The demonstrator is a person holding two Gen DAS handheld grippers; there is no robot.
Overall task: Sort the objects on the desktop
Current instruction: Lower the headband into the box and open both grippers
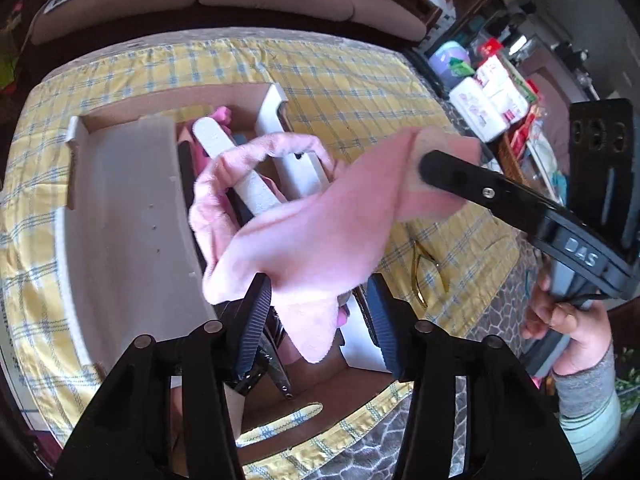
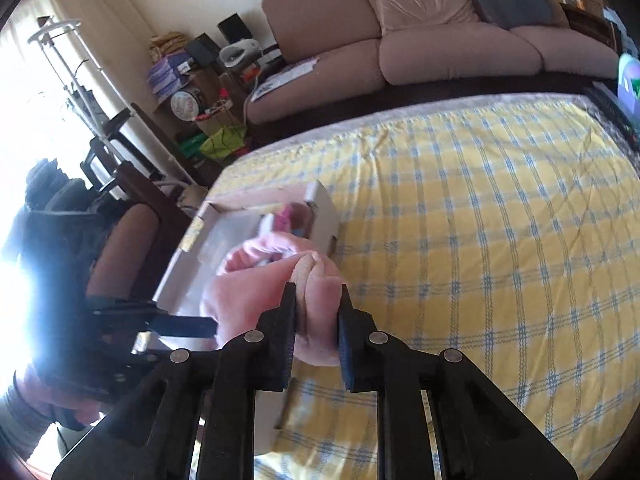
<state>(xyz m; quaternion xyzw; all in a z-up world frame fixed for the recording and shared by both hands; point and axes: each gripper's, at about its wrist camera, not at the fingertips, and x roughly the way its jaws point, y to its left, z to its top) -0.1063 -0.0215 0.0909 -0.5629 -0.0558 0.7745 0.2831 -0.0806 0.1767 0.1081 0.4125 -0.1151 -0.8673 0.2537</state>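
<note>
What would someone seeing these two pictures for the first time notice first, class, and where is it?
The pink cloth stands out, stretched in mid-air over the open cardboard box. The right gripper is shut on one bunched end, while the left gripper straddles the other with its pads apart. Under it all lies the yellow checked tablecloth, with a white nail file poking out of the box.

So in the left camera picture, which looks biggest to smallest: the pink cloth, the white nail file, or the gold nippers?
1. pink cloth, though it hangs nearest the camera
2. white nail file
3. gold nippers, smallest
</note>
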